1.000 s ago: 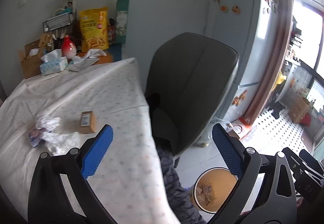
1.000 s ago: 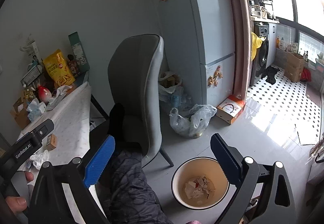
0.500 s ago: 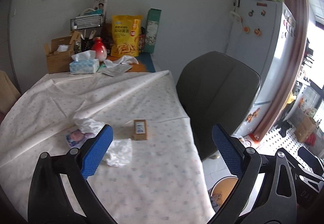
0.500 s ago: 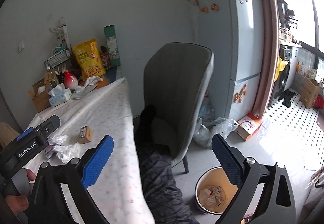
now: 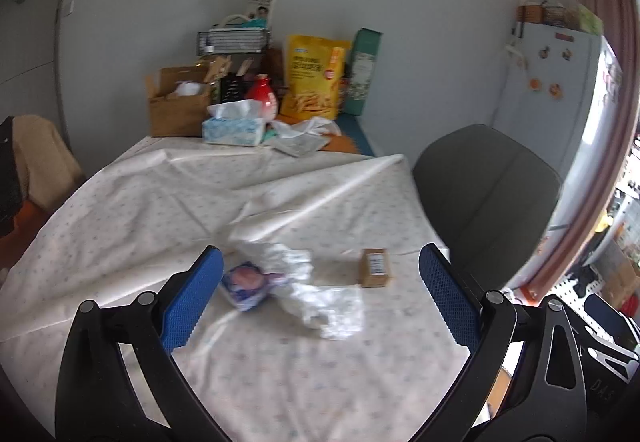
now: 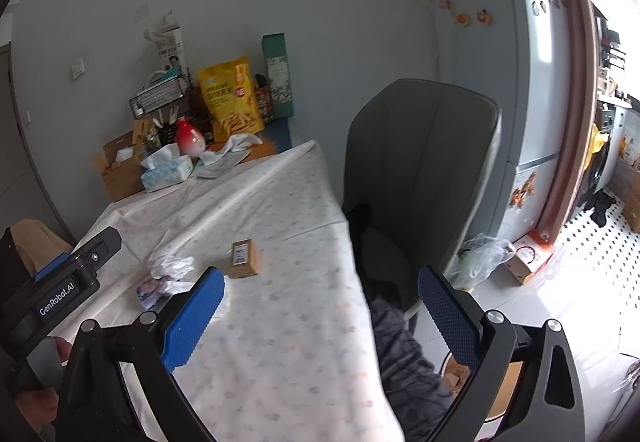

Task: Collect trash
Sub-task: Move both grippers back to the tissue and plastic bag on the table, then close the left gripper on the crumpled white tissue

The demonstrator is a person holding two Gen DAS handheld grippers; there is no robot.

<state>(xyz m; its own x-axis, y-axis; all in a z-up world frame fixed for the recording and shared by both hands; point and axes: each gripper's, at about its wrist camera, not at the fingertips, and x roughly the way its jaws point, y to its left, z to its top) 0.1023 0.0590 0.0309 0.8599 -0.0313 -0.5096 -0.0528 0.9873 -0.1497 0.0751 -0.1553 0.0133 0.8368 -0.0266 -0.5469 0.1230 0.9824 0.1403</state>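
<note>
My left hand-held gripper (image 5: 318,290) is spread wide, nothing between its blue pads, hovering above the table (image 5: 132,202). The trash sits in the lower middle of the left wrist frame: a crumpled white tissue wad (image 5: 298,274) with a bluish-purple wrapper (image 5: 246,284) touching its left side, close to the left pad. The heap lies slightly left of centre between the pads and runs from upper left to lower right across the frame. A small brown box (image 5: 375,267) lies apart to the right of the wad, long axis pointing away from me.

My right hand-held gripper (image 6: 320,316) is also spread and empty. In its view the wad sits at left of frame, outside the left pad, with the box just above it. So I judge the left hand nearer and better lined up; I'd go forward and down, then close across the heap.
</note>
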